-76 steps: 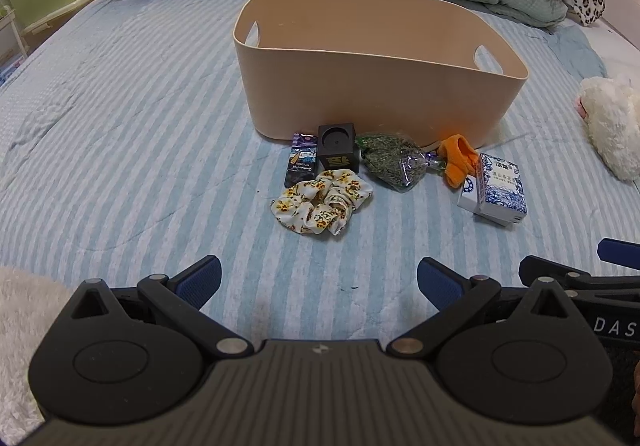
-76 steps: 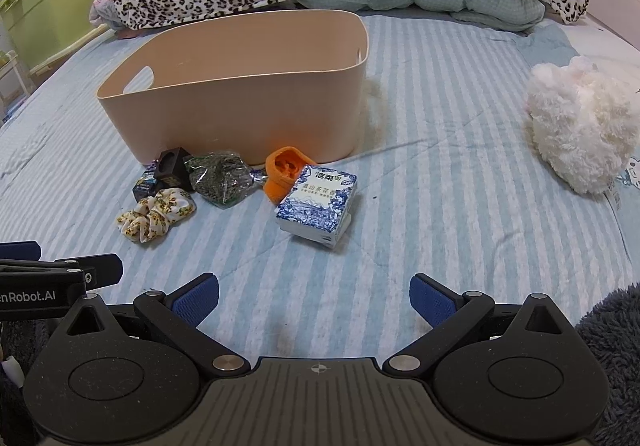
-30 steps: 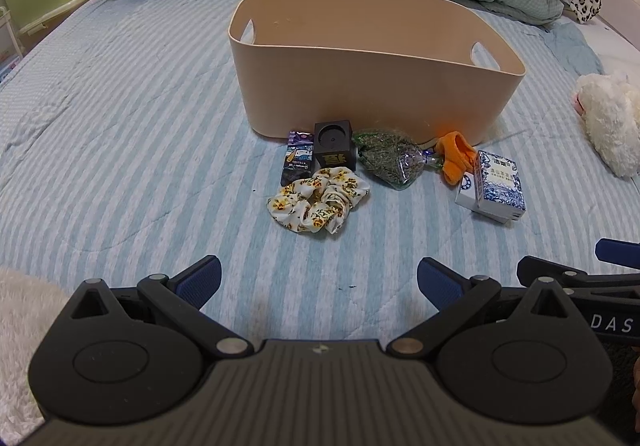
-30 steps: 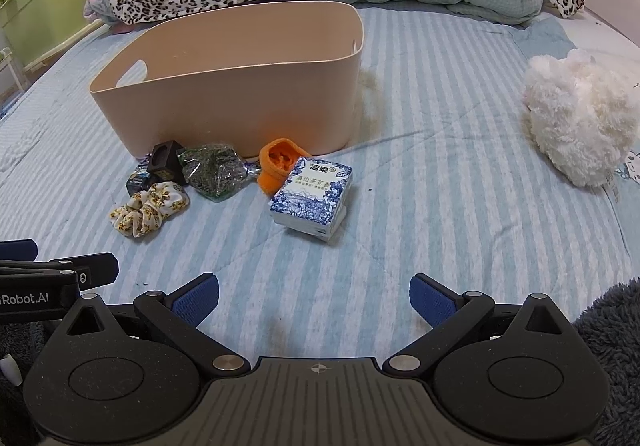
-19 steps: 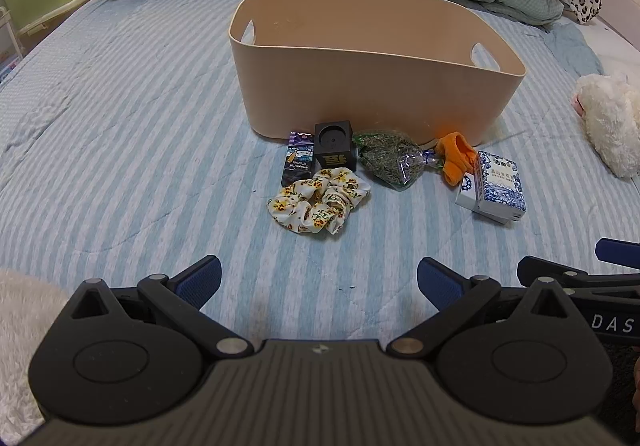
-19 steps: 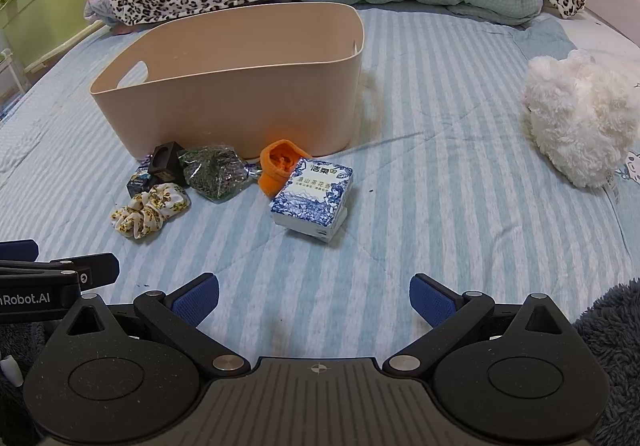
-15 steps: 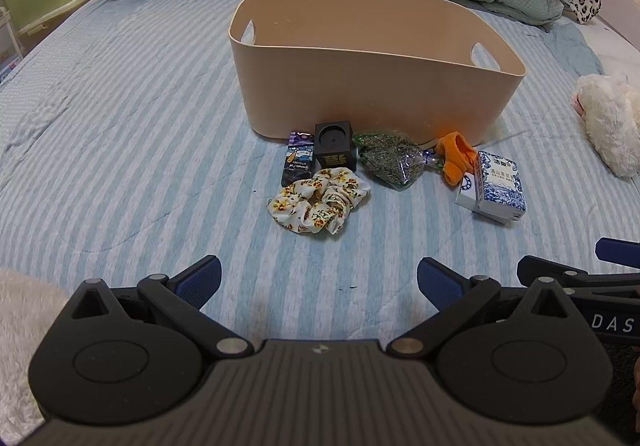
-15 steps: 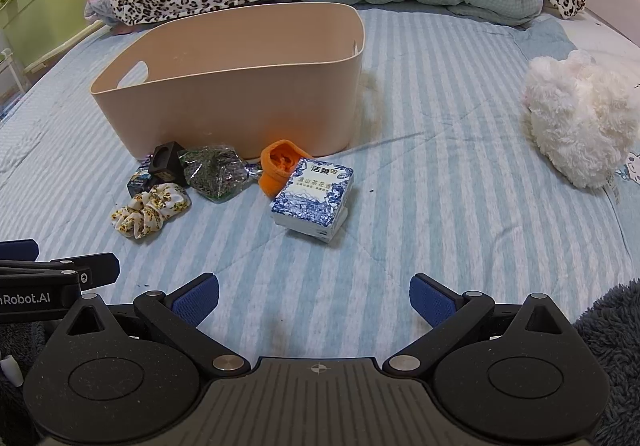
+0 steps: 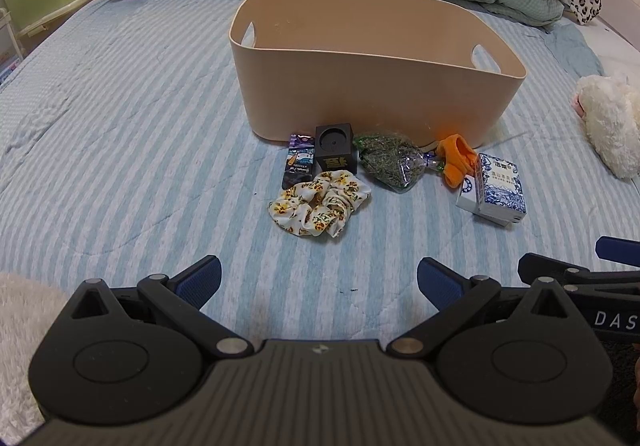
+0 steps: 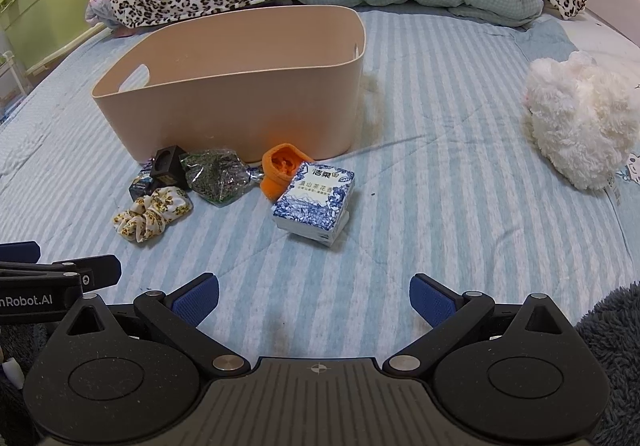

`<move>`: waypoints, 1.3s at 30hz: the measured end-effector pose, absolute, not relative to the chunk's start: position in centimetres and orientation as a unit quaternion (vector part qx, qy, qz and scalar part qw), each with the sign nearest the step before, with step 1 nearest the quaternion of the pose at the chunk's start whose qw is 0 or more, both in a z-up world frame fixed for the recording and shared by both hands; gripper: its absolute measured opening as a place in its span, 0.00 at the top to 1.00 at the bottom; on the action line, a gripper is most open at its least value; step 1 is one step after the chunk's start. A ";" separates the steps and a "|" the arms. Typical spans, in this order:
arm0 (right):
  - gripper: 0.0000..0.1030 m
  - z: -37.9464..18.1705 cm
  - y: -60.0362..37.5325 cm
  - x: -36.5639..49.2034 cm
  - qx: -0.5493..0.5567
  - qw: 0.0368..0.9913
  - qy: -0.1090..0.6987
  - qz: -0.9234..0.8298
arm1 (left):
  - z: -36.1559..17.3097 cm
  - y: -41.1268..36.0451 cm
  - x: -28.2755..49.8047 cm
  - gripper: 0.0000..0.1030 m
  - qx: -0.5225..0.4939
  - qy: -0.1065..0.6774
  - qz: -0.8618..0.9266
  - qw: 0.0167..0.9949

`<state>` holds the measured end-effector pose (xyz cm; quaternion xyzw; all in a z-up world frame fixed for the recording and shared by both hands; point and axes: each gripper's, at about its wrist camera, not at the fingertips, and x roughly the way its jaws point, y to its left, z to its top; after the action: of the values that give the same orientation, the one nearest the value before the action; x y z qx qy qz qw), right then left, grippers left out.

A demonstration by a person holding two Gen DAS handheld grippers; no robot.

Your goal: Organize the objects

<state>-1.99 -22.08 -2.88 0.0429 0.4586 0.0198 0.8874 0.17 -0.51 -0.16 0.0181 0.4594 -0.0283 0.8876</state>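
Both the left gripper (image 9: 319, 278) and right gripper (image 10: 314, 294) are hovering with fingers spread, grasping nothing. The floral scrunchie (image 9: 319, 203), black cube (image 9: 335, 149), herb bag (image 9: 389, 165) and tea box (image 10: 316, 203) are lying near the beige bin (image 9: 372, 82), probably awaiting loading.

Left hand-held gripper (image 9: 319, 278) jaws spread wide, nothing between fingers, held low and level. Right hand-held gripper (image 10: 314, 296) likewise wide apart, gripping nothing, side by side with left.
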 end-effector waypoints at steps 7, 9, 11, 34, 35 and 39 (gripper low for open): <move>0.00 -2.5 -22.1 -1.2 0.044 0.891 0.451 0.023 | -0.2 -0.4 1.2 0.00 0.021 0.455 -0.028 0.890; 0.00 -2.4 -22.3 -0.8 0.050 0.891 0.451 0.025 | -0.2 -0.3 1.8 0.00 0.023 0.453 -0.026 0.891; 0.01 -2.5 -22.5 -0.3 0.057 0.891 0.451 0.024 | -0.2 -0.3 2.3 0.00 0.025 0.451 -0.024 0.892; 0.27 -6.3 -22.8 5.9 0.077 0.867 0.490 0.040 | -6.0 0.4 9.2 0.15 0.027 0.499 -0.047 0.865; 0.28 -6.5 -22.8 6.2 0.078 0.866 0.491 0.041 | -6.2 0.4 9.3 0.15 0.025 0.500 -0.049 0.864; 0.39 -7.3 -22.6 6.7 0.084 0.865 0.492 0.042 | -6.7 0.1 9.8 0.15 0.025 0.502 -0.058 0.863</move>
<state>6.71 -22.63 -7.26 0.0841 0.4924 0.0424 0.8652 9.76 0.06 -6.73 0.0247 0.5018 -0.0578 0.8627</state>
